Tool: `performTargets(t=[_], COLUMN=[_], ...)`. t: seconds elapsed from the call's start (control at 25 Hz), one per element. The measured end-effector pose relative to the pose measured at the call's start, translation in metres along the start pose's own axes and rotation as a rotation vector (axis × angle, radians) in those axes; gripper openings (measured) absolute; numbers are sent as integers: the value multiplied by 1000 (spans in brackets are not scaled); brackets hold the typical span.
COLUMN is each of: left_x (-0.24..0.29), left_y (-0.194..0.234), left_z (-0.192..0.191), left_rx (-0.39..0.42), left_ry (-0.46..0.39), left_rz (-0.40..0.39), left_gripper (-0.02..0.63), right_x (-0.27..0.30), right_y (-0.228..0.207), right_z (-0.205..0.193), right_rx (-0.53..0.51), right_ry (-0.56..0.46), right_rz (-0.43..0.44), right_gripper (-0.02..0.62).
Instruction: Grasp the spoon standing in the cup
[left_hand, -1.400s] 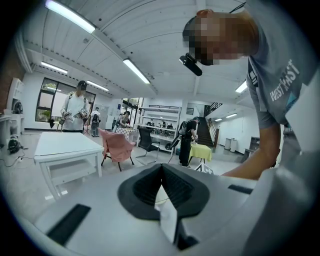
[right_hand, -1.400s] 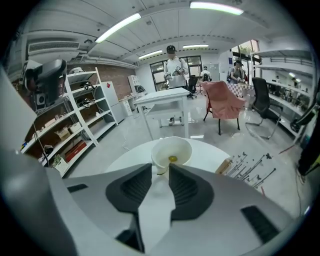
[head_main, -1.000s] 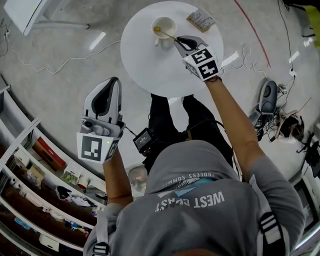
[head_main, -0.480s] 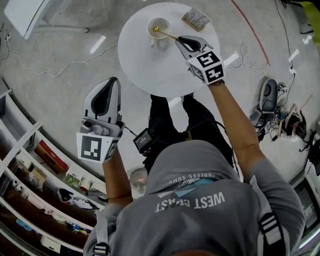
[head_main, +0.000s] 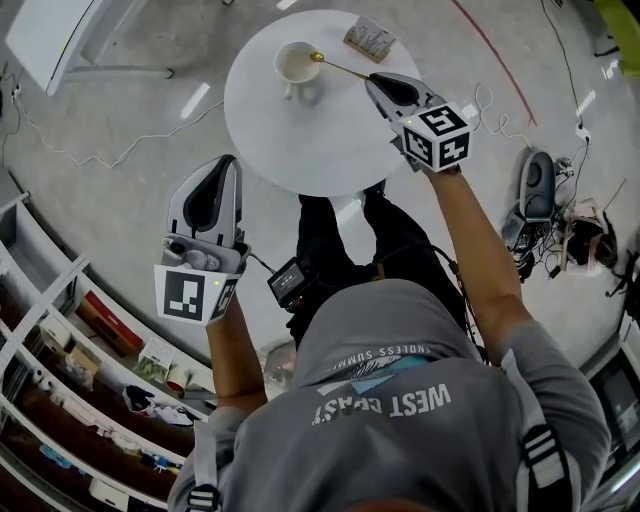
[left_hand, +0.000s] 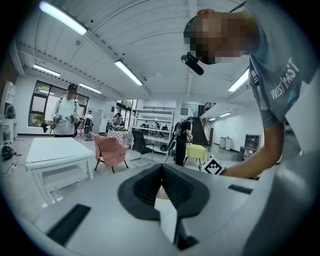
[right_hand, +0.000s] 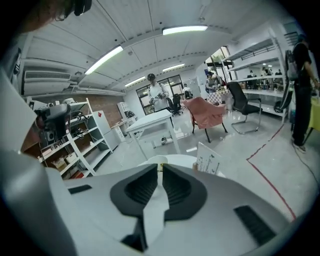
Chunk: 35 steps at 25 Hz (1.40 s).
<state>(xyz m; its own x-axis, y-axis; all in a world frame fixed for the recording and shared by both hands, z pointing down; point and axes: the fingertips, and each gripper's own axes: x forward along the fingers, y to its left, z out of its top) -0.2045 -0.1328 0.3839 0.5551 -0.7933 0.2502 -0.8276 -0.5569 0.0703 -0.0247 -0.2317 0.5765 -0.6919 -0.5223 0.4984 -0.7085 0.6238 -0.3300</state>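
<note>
A white cup (head_main: 296, 64) stands on the round white table (head_main: 300, 140) at the top of the head view. A thin gold spoon (head_main: 340, 68) slants from the cup's right rim to my right gripper (head_main: 371, 80), which is shut on its handle. The spoon's bowl hangs at or just above the rim. In the right gripper view the jaws (right_hand: 160, 167) are closed with a gold sliver between the tips, and they hide most of the cup. My left gripper (head_main: 225, 162) hangs away from the table over the floor, shut and empty (left_hand: 161, 167).
A printed card (head_main: 370, 38) stands on the table behind the spoon, also seen as a white card (right_hand: 207, 159). Shelving (head_main: 70, 360) fills the lower left. Cables and bags (head_main: 560, 230) lie on the floor at right. A white desk (head_main: 55, 30) stands at upper left.
My right gripper has risen and drawn back to the right with the spoon. The spoon's bowl has come from inside the cup to its right rim. The left gripper has stayed put.
</note>
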Motion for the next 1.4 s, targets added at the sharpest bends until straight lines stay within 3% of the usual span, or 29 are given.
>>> performTargets(t=[0.24, 0.72, 1.4], left_x=[12, 40, 61], left_y=[-12, -29, -48], left_z=[6, 11, 11], left_rx=[14, 28, 43], left_ry=[0, 9, 25], left_rz=[-15, -32, -58], left_gripper=[5, 5, 5], right_x=[-24, -48, -48], right_y=[-15, -57, -93], right_z=[-2, -38, -114], right_rx=[50, 82, 172], right_ry=[-43, 11, 39], right_rz=[4, -31, 50], right_gripper=[29, 30, 32])
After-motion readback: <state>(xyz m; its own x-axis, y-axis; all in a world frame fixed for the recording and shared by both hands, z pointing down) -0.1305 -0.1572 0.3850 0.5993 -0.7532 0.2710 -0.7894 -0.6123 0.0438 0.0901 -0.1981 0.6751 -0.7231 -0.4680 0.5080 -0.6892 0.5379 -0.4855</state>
